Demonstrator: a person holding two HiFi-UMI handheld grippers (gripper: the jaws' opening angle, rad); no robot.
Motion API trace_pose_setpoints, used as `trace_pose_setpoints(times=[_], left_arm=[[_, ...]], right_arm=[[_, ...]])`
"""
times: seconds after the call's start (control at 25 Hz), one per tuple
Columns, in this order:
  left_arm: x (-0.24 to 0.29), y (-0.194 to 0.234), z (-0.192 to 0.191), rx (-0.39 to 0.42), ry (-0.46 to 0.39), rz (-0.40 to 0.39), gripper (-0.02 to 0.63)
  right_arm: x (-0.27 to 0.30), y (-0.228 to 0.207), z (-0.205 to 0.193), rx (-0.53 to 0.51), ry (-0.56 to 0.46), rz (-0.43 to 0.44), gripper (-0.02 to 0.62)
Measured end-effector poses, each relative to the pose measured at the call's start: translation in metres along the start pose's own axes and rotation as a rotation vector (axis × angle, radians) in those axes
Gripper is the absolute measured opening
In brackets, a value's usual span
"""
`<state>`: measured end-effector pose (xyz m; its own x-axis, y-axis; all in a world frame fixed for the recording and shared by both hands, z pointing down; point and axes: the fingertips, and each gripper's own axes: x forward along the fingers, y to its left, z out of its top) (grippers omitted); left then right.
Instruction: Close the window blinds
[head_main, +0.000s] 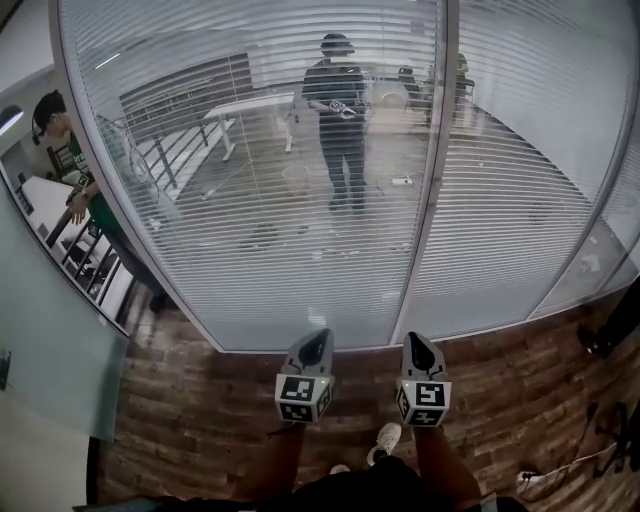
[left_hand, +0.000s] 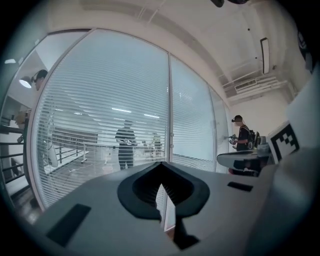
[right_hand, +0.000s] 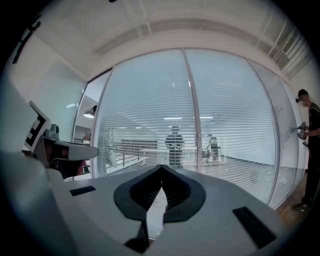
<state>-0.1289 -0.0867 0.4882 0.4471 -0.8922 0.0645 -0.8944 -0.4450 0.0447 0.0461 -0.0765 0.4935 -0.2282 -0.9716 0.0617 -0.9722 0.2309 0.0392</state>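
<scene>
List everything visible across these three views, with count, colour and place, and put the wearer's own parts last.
blinds: at least two panels, white, down over the glass wall, slats open enough to see through
frame post: one, pale grey, between the panels
floor: brown wood, below the glass
person behind the glass: one, dark clothes, standing
table: one, white, behind the glass
person in green top: one, far left
person at the right: one, dark clothes, near the glass wall
cable: one, white, floor at lower right
shoe: one, white, wearer's
left gripper: grey, jaws together, empty
right gripper: grey, jaws together, empty
</scene>
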Motion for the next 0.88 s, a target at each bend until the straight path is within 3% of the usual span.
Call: trace_pose_setpoints(times=[0.24,0.52,0.88], left_arm=[[0.042,0.001,-0.019,0.011,0.026,-0.004,0.0],[0.09,0.011,0.023,0.014,-0.024,0.002,0.0],[0.171,0.005,0.019,0.025,0.003,0.011,0.0]], right_arm=[[0.036,-0.022,-0.009,0.001,-0.011,0.017,0.002],[0.084,-0.051,0.018,0.007,-0.034,0.03,0.002],[0.156,-0.098,0.01,0.004,-0.02,0.05,0.002]])
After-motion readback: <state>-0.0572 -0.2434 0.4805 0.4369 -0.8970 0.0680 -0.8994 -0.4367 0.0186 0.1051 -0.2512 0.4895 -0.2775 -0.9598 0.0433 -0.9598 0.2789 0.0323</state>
